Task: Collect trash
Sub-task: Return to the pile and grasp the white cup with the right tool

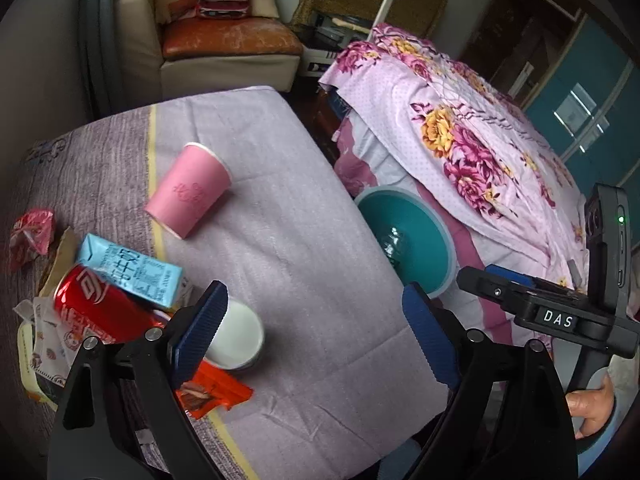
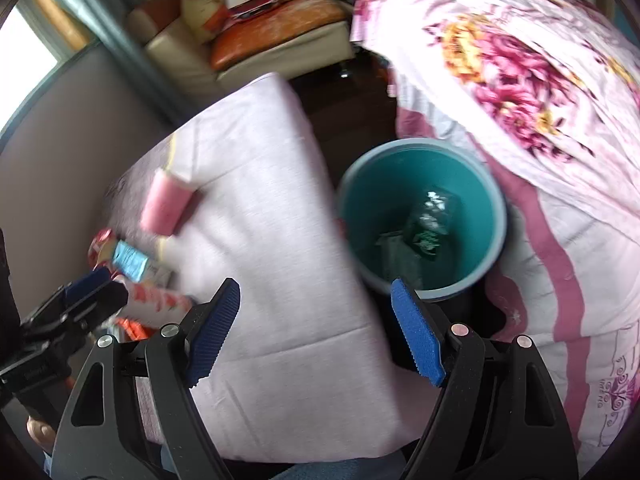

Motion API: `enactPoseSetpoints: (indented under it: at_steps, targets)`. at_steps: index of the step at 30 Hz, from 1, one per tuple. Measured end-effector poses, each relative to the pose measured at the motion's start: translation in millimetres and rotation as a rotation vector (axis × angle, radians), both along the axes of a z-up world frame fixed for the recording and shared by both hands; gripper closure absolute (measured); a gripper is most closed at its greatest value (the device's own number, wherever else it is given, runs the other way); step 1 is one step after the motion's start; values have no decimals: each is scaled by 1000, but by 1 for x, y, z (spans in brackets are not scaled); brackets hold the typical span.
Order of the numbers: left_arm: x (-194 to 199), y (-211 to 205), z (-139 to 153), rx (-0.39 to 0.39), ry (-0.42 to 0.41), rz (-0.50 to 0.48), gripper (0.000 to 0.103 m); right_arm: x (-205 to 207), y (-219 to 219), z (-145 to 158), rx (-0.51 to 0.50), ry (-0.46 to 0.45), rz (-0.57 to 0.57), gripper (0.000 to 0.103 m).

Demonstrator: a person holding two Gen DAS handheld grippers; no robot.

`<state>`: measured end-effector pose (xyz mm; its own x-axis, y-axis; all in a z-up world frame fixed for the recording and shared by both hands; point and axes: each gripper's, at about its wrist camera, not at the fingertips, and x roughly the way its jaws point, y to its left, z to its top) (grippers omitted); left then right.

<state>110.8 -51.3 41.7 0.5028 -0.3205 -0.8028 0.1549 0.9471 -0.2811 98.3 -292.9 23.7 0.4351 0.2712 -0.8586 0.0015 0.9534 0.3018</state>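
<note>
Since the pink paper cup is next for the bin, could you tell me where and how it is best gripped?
The pink paper cup lies on its side on the table. Probably best to come from above and close across its mid-body, jaws square to its long axis; the open rim would crush more easily.

Teal bin (image 2: 480,184) beside covered table (image 2: 280,240)
</note>
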Motion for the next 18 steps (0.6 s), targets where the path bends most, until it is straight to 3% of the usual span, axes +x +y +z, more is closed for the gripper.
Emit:
enactPoseSetpoints:
  at_steps: [8,18]
  targets:
    - [-21,62,-3,-27,-8,107,9,-11,70,4,-27,-2,132,29]
    - [-39,141,-31,-60,42,265,9,-19,145,-2,-16,21,259,29]
